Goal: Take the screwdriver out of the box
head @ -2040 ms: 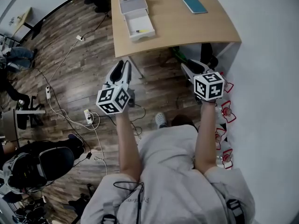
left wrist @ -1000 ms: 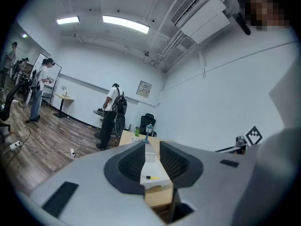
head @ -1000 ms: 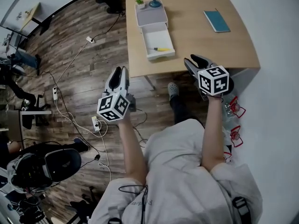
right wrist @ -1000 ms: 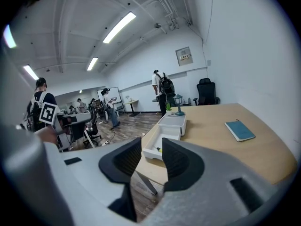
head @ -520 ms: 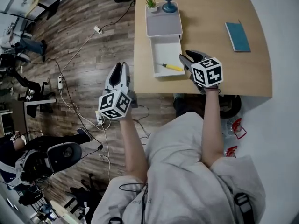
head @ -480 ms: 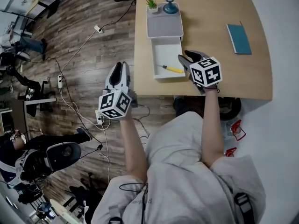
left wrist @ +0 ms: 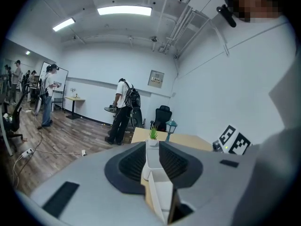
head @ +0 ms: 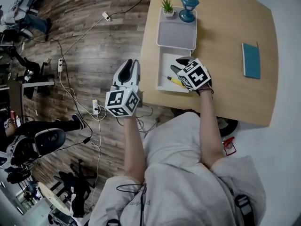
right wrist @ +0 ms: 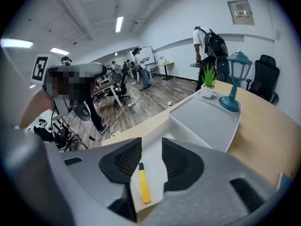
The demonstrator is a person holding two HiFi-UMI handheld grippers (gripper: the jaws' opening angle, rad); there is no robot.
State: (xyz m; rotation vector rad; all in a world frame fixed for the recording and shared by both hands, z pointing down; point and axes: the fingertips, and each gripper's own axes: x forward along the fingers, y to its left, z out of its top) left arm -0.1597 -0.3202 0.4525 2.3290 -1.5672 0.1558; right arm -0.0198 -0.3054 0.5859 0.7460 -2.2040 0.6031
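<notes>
Bright, even indoor light; heavy fisheye bending in every view.
Ceiling light strips glare white and slightly blown out in both gripper views. The tabletop is evenly lit from above, with soft shadows. Straight lines bow towards the edges, and a dark vignette rounds the corners of the gripper views. The left tool and right tool look soft close to the lens.

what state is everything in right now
box: open
screwdriver: lying in the box, not gripped
right tongs: open, aimed at the screwdriver
left tongs: open, empty, just narrowed slightly
book: closed, flat
lamp: upright
plant: upright
</notes>
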